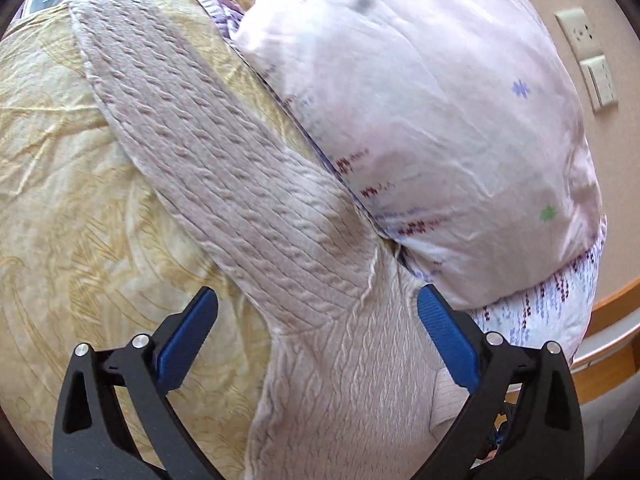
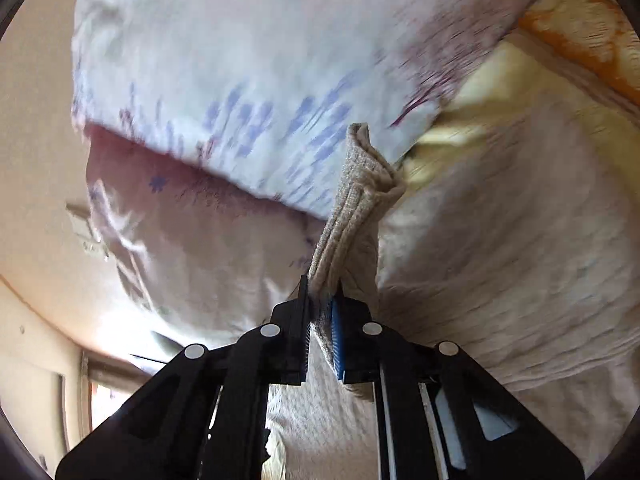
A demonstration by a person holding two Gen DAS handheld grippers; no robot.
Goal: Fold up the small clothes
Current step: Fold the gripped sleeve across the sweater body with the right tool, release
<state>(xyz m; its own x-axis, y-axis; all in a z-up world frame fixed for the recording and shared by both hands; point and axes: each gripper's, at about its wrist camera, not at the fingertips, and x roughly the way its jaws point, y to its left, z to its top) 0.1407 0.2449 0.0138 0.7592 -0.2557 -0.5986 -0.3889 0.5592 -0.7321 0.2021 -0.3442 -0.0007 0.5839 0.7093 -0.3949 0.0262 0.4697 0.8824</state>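
A pale beige cable-knit sweater [image 1: 248, 200] lies on a yellow patterned bedspread [image 1: 72, 208], one sleeve stretched away toward the upper left. My left gripper [image 1: 318, 300] is open just above the sweater's body, its blue pads either side of the sleeve's base, holding nothing. In the right wrist view my right gripper [image 2: 320, 292] is shut on a ribbed edge of the sweater [image 2: 356, 196], which stands up in a folded ridge between the jaws. The rest of the sweater [image 2: 500, 280] spreads out to the right.
A pink-white floral pillow or duvet [image 1: 420, 120] is bunched right beside the sweater; it also shows in the right wrist view [image 2: 224, 80]. Wall switches [image 1: 592, 60] and a wooden bed frame [image 1: 608, 312] lie at the right. An orange-patterned cloth [image 2: 592, 40] is at upper right.
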